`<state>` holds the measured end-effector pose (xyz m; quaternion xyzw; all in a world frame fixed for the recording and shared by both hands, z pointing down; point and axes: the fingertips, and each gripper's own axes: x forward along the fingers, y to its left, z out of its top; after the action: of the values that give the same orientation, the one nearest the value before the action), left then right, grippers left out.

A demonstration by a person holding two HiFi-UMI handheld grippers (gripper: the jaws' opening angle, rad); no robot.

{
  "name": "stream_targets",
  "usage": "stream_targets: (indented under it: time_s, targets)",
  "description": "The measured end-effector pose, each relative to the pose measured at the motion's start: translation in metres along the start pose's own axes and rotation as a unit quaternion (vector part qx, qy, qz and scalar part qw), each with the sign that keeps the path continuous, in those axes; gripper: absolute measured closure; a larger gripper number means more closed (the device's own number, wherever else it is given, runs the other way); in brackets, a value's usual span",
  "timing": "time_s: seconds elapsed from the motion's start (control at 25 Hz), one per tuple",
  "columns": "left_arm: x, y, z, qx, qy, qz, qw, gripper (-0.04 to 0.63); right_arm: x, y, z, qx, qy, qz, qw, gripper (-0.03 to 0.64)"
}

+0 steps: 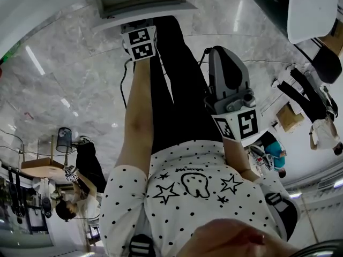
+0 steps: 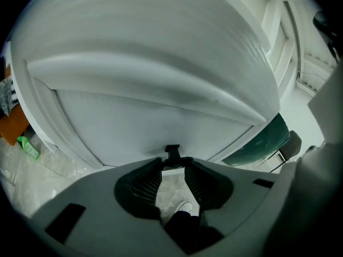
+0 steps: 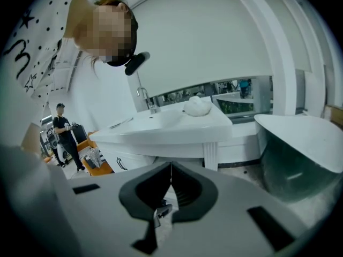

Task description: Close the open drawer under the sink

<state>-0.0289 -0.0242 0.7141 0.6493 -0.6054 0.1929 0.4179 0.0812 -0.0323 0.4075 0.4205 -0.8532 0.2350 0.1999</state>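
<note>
Open drawer (image 1: 144, 8) sits at the top edge of the head view. It projects from the white vanity toward the person, with the front lip nearest and a grey interior behind it. Its long axis runs side to side across the view, and the front faces the person, so closing should mean a push straight away from the body, into the cabinet under the sink (image 3: 161, 123). Left gripper (image 2: 172, 163): jaws apart with only a narrow gap at the tips, and nothing between them but floor and a shoe beyond. It points forward and down at the drawer front, which fills its own view as a broad white panel. In the head view its marker cube (image 1: 140, 42) lies just below the front lip. Contact with the panel: cannot tell. Right gripper (image 3: 170, 170): jaws closed tip to tip, holding nothing. It is held back beside the person's right thigh, well apart from the drawer and aimed toward the far end of the vanity. Judgement: the left gripper is the nearer one and is lined up square to the front. The push has not visibly started, and the drawer is out.
</note>
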Motion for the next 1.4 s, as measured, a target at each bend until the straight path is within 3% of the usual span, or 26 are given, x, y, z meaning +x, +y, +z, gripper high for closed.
stream_targets:
  time_s: [0.32, 0.64, 1.4]
  targets:
    - [-0.0044, 0.0001, -0.0031, 0.003, 0.004, -0.001, 1.0, 0.463, -0.0011, -0.0023, -0.0003, 0.002, 0.0, -0.002, 1.0, 0.603]
    - [-0.0053, -0.0009, -0.003, -0.008, -0.002, -0.03, 0.9995, 0.463, 0.0004, -0.0025, -0.0009, 0.004, 0.001, -0.002, 1.0, 0.603]
    - [-0.0047, 0.0001, -0.002, 0.001, 0.012, -0.024, 0.9996, 0.463, 0.0022, -0.0019, -0.0066, 0.009, 0.008, -0.004, 1.0, 0.603]
